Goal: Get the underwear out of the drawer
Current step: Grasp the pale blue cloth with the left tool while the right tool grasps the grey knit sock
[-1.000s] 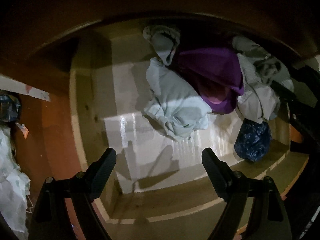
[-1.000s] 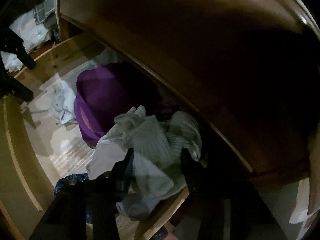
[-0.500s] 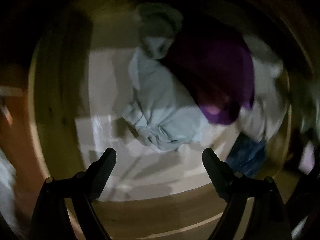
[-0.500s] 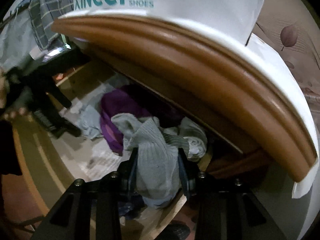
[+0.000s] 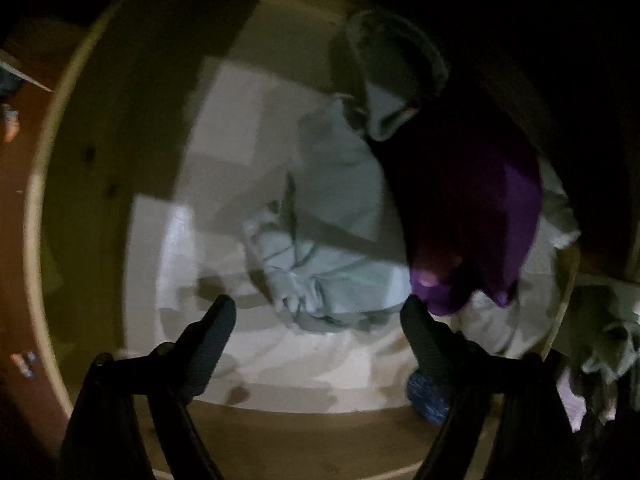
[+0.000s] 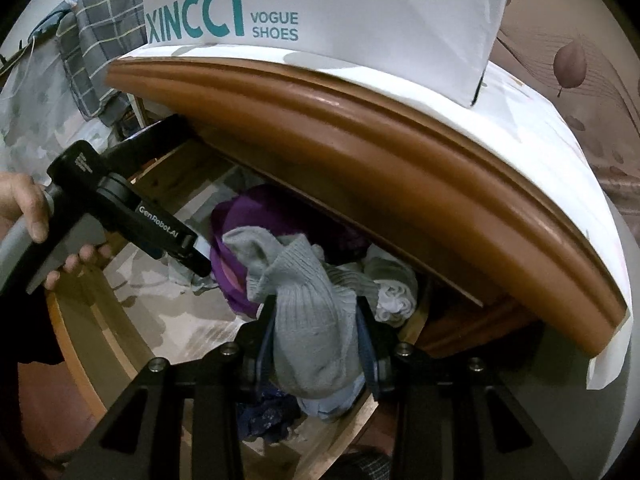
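So the right gripper (image 6: 316, 320) is clamped down tight on a bunched-up grey ribbed garment (image 6: 308, 320), which sticks up between its fingers and hangs out below them too, lifted clear above the open wooden drawer (image 5: 40, 208). Something pale blue peeks out under that grey bundle, can't really tell what it is. The left gripper (image 5: 318, 314) is pointing almost straight down into the drawer, jaws wide but closing, and nothing is between them; its tips hover just above a crumpled light grey-blue piece (image 5: 332, 248) lying on the pale drawer bottom. Right beside that piece is a purple garment (image 5: 480, 208), partly tucked back under the dresser top in shadow, and there's another greyish bit (image 5: 396, 76) further back touching both. A dark blue patterned piece (image 5: 426, 394) sits at the front edge of the drawer, half hidden behind the left gripper's right finger. From the right wrist view you can see a hand (image 6: 28, 216) wrapped around the left gripper's handle, and a white shoe box (image 6: 320, 12) standing on the dresser top (image 6: 360, 148) above the drawer. The left view is pretty dark and blurry, so fine details are hard to call.
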The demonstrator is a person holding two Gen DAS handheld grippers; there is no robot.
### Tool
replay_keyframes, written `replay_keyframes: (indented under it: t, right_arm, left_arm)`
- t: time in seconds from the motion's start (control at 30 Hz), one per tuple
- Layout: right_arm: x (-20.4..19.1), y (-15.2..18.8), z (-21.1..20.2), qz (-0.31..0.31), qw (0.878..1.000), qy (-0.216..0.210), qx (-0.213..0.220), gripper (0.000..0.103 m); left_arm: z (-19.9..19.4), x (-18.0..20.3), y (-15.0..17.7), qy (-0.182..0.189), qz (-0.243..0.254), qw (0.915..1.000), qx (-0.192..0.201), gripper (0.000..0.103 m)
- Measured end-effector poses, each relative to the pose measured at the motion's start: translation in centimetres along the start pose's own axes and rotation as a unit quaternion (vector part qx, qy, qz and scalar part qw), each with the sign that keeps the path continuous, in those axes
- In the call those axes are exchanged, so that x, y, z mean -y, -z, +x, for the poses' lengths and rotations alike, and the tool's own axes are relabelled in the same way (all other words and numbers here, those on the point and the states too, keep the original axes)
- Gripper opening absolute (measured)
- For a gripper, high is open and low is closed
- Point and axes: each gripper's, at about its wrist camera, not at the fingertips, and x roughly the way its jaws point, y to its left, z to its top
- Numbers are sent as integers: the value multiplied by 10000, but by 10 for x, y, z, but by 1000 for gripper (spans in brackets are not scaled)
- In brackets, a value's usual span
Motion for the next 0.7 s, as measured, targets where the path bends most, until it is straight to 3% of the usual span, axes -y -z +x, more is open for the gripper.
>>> replay_keyframes:
  t: [0.07,0.17,0.3,0.47,0.7]
  right_arm:
    - [-4,-1,1,-28,10000,-15,9,36]
    - [-3,-1,-2,-67,10000,15,56,36]
    - [0,-2,-4,9,10000,-15,91,36]
    - [-1,-3,-5,-38,9999,32,123,36]
    - [1,-3,-6,-3,9998,27,180,36]
  left_arm:
    - [0,1,1,91,-135,9999,27,69]
    - [3,-10,6,194,-641,9978,-29,66]
    - [5,-28,16,535,-1601,9856,65,65]
    - [1,-30,18,445,-1809,9821,264,63]
    - [-11,-37,20,322,-1735,9830,504,37]
